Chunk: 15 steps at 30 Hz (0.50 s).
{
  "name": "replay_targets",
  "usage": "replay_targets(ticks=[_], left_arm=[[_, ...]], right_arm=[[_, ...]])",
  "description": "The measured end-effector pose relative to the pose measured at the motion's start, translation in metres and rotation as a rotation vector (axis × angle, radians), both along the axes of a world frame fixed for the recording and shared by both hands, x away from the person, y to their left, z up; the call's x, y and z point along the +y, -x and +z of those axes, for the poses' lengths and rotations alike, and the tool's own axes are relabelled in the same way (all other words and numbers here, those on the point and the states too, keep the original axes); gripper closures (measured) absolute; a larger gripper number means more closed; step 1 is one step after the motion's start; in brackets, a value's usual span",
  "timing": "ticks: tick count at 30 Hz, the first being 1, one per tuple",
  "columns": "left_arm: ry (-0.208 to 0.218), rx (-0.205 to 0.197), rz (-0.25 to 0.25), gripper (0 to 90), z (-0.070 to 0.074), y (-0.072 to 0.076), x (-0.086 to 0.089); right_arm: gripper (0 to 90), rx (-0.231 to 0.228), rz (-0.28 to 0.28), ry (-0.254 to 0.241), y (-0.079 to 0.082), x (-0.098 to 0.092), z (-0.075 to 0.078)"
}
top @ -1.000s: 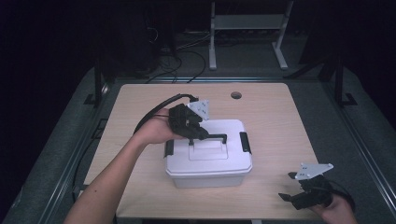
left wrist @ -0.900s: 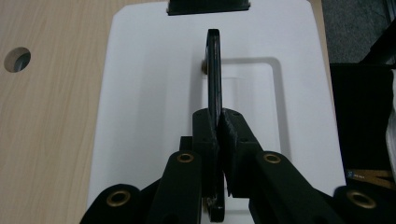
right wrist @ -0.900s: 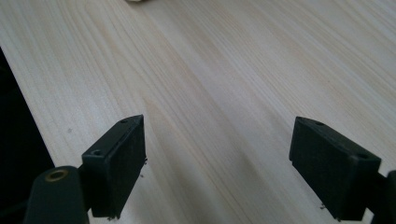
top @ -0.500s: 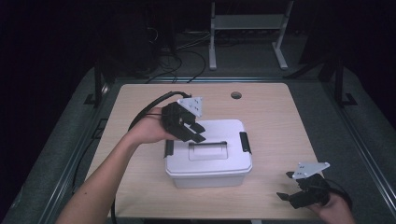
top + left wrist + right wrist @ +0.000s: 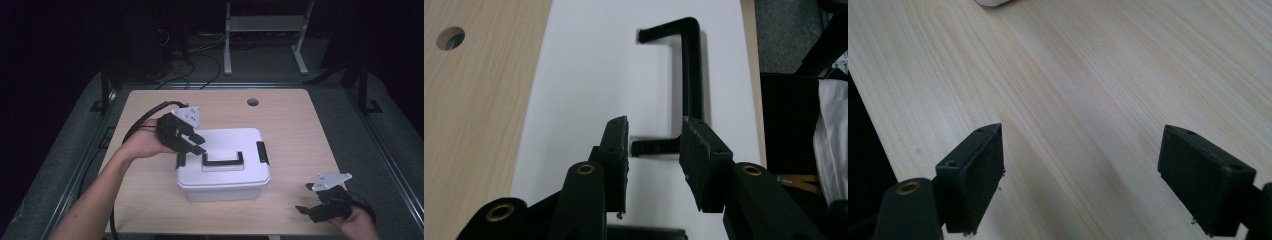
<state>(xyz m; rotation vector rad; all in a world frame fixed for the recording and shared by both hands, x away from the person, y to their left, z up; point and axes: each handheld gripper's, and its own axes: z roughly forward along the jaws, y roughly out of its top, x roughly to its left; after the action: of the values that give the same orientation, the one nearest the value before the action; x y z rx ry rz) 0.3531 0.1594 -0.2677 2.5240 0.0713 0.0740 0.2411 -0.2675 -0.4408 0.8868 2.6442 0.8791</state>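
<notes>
A white lidded box (image 5: 225, 142) with a black handle (image 5: 222, 161) lying flat on its lid stands in the middle of the wooden table (image 5: 285, 125). My left gripper (image 5: 196, 143) hovers over the lid's left end, just left of the handle. Its jaws have just opened and stand partly open with nothing between them. In the left gripper view the gripper (image 5: 654, 127) points along the lid, and the handle (image 5: 691, 75) lies just beyond its fingertips (image 5: 616, 135). My right gripper (image 5: 304, 198) rests low at the table's near right corner, wide open (image 5: 1083, 150) over bare wood.
Black latches sit at the box's left end (image 5: 180, 159) and right end (image 5: 262, 152). A round cable hole (image 5: 252, 102) is in the table's far side. The left gripper's cable (image 5: 140, 125) loops over the table's left part. Dark floor and a metal stand (image 5: 262, 30) lie beyond.
My left gripper has let go of the box handle, opened its jaws and drawn back to the left. The handle now lies flat. The right gripper has kept still.
</notes>
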Motion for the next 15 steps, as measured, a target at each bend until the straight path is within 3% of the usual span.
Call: replay_targets(ticks=[15], left_arm=[[0.026, -0.001, 0.071, 63.4, -0.010, 0.005, 0.041]], right_arm=[[18.1, -0.006, -0.017, -0.011, 0.001, -0.001, 0.003]])
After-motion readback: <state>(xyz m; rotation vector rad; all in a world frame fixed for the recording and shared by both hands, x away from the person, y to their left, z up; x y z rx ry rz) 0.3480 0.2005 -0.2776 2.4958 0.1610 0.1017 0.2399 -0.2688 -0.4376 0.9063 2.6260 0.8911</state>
